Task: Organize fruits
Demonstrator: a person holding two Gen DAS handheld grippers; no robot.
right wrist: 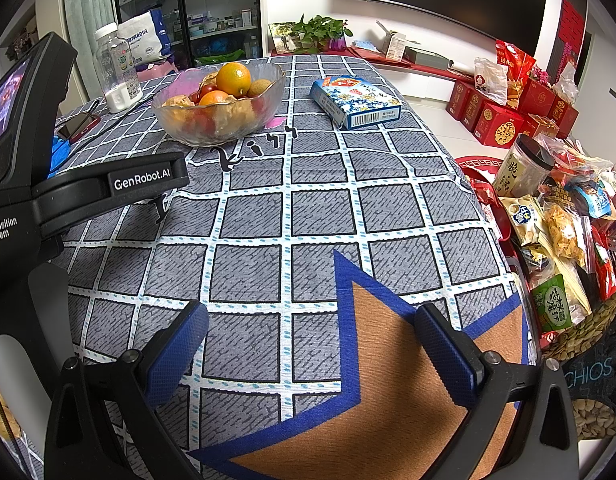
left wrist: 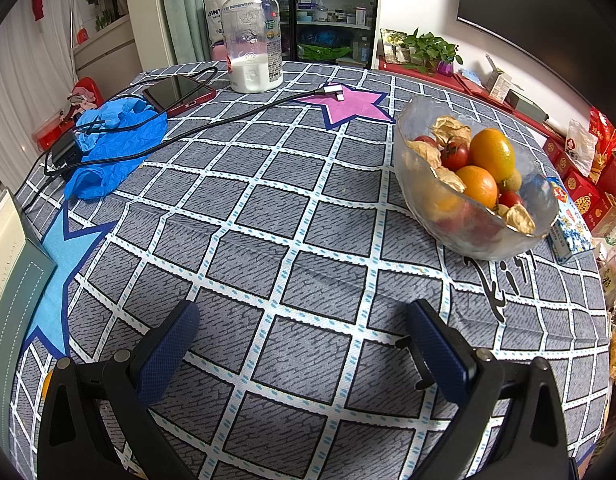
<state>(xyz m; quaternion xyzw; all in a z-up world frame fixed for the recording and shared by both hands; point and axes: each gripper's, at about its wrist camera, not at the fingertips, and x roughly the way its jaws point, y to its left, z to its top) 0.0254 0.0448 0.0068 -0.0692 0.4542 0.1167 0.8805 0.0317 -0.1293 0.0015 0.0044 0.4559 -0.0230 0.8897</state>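
Note:
A glass bowl (left wrist: pixel 424 120) stands on the checked tablecloth at the right of the left wrist view, and it also shows far left-centre in the right wrist view (right wrist: pixel 164 106). It holds oranges (left wrist: pixel 491 153) (right wrist: pixel 234 77), small red tomatoes (left wrist: pixel 454 156), a brownish longan (right wrist: pixel 260 87) and papery husked fruits (left wrist: pixel 452 130). My left gripper (left wrist: pixel 302 318) is open and empty above bare cloth, near and left of the bowl. My right gripper (right wrist: pixel 312 318) is open and empty over an orange star patch, well short of the bowl. The left gripper's body (right wrist: pixel 108 184) shows at the left of the right wrist view.
A milk bottle (left wrist: pixel 252 36), a phone (left wrist: pixel 178 94), a cable (left wrist: pixel 228 118) and a blue glove (left wrist: pixel 112 144) lie far left. A blue box (right wrist: pixel 354 100) sits right of the bowl. Snack bags (right wrist: pixel 560 232) and red boxes (right wrist: pixel 504 120) crowd beyond the table's right edge.

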